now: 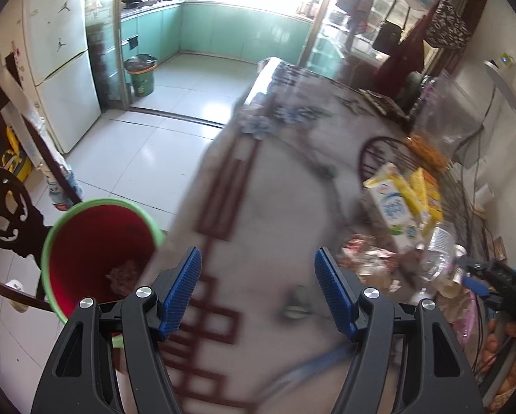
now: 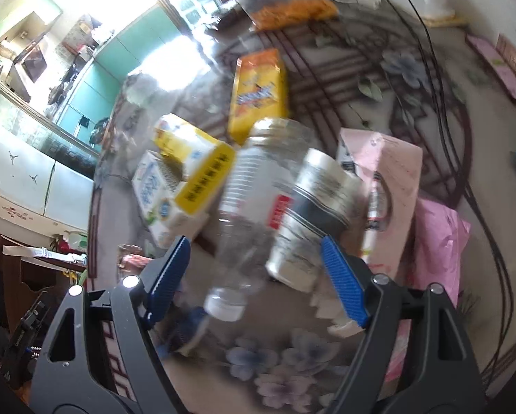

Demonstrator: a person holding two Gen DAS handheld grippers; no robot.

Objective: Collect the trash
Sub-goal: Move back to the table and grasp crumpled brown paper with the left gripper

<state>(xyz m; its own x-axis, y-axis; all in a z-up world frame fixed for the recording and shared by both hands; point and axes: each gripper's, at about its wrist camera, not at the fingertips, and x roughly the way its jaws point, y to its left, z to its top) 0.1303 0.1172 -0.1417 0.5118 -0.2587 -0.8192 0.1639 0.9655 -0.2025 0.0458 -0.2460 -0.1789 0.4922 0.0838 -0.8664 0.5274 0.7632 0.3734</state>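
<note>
Left tongs [image 1: 258, 289]: spread wide with nothing between the blue pads, hanging over a bare stretch of the patterned counter [image 1: 275, 179]; the view is smeared by motion.
Right tongs [image 2: 256, 279]: spread wide too, pinching nothing, pointed down at the heap of rubbish with the clear bottle lying in the gap but the pads not on it.
Bin [image 1: 99, 252]: red inside with a green rim, on the floor hard against the counter's edge, something crumpled at its bottom.
Clear bottle [image 2: 254, 200]: on its side, white cap [image 2: 225, 305] toward the tongs, red-and-white label round the middle. It looks empty, so I'd judge it very light, thin-walled and springy, and slick enough to squirt out of a hard pinch.
Where to take it: across the ribbed body just above the label, or at the stiffer neck below the cap; a pinch at the middle will buckle it.
Paper cup [image 2: 313, 207]: lying touching the bottle's side; light, crushes easily, likely to roll along if the bottle is dragged.
Cartons: a white-and-blue carton [image 2: 154, 196] and a yellow box [image 2: 196, 169] just beside the bottle, an orange packet [image 2: 258, 93] behind; stiff, flat-sided, easy to clamp across the narrow faces.
Pink carton [image 2: 389, 186]: stands on the other side of the cup.
Risk: a nudge could knock the loose pile about.
</note>
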